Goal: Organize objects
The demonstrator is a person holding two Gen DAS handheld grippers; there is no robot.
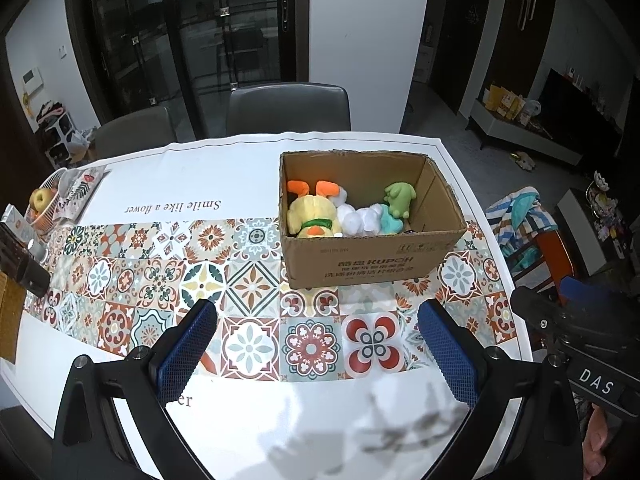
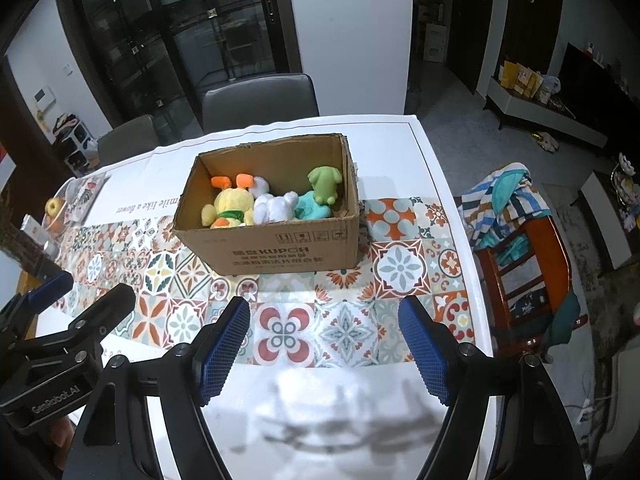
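A brown cardboard box stands on the tiled tablecloth; it also shows in the right wrist view. Inside lie a yellow plush duck with orange feet, a white plush and a green plush; the right wrist view shows the duck, the white plush and the green plush. My left gripper is open and empty, above the table in front of the box. My right gripper is open and empty, also in front of the box.
A basket of fruit and a patterned packet sit at the table's far left. Two grey chairs stand behind the table. A wooden chair with striped cloth stands right of the table. The table edge is close on the right.
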